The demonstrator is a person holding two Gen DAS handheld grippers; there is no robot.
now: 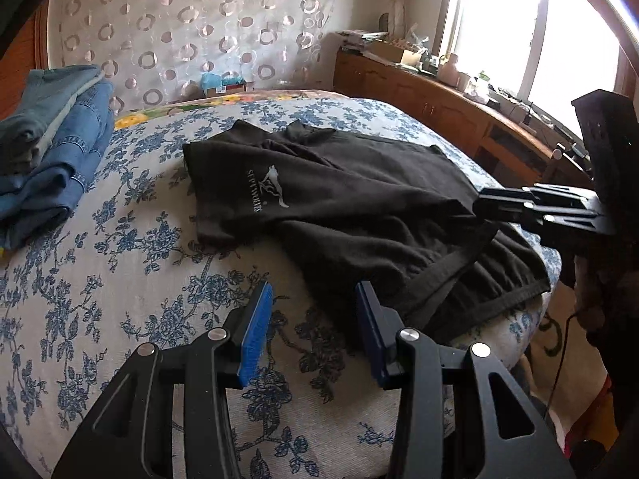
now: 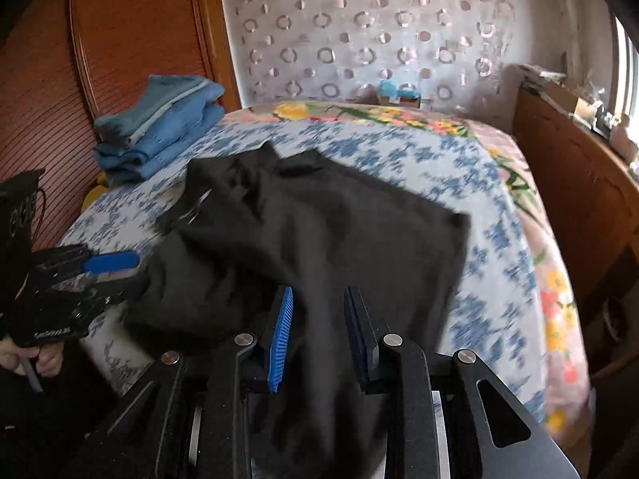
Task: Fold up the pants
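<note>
Left wrist view: black fabric pants with a white logo [image 1: 343,215] lay crumpled near the bed's [image 1: 120,263] front edge, by the right corner. Left gripper [image 1: 315,315] hung over bare sheet, jaws wide, empty. Right gripper [image 2: 317,331] had jaws wide with cloth running between them, probably lining up a grasp. Only the left view showed the logo; the right was motion-blurred. Folded blue clothes [image 1: 52,143] were stacked at the far left corner.
</note>
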